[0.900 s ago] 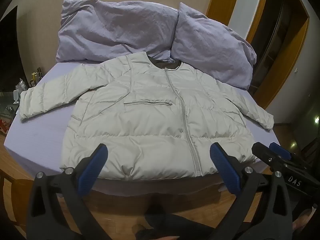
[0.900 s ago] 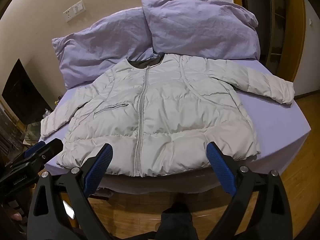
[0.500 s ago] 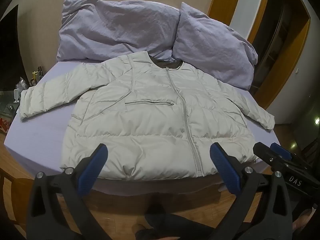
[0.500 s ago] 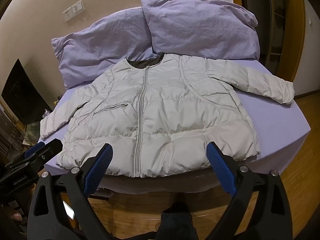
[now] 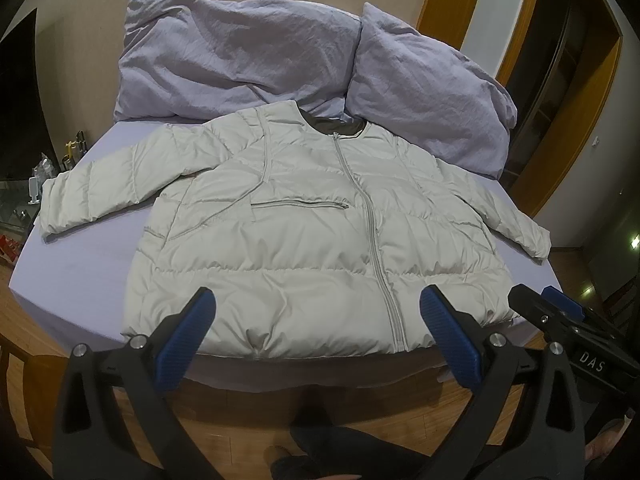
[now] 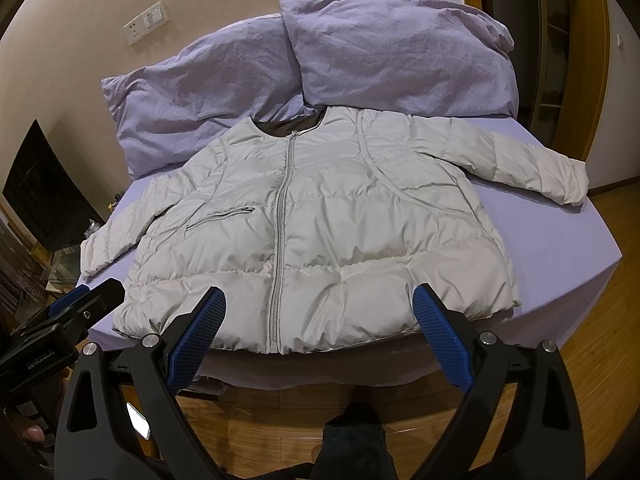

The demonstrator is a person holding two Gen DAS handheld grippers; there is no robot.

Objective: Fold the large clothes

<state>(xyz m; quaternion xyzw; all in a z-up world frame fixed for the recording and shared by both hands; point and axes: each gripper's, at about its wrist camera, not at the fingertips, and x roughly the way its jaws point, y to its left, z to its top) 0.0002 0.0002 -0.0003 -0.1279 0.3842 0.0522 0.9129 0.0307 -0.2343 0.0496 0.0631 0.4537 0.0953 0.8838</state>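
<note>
A pale grey puffer jacket (image 5: 312, 236) lies flat, zipped, front up on a lilac bed, both sleeves spread sideways; it also shows in the right wrist view (image 6: 320, 232). My left gripper (image 5: 316, 320) is open and empty, held just before the jacket's hem, above the bed's near edge. My right gripper (image 6: 316, 320) is open and empty, also just before the hem. The right gripper's tip shows at the right of the left wrist view (image 5: 560, 312), and the left gripper's tip at the left of the right wrist view (image 6: 80, 304).
Two lilac pillows (image 5: 240, 52) (image 5: 432, 88) lean on the wall behind the collar. The bed sheet (image 5: 72, 272) ends at a wooden floor (image 6: 600, 360). A cluttered side table (image 5: 44, 176) stands left; a wooden door frame (image 5: 576, 120) right.
Both grippers have drifted very slightly; the jacket sits a touch lower and rightwards in the left wrist view. Nothing was taken hold of.
</note>
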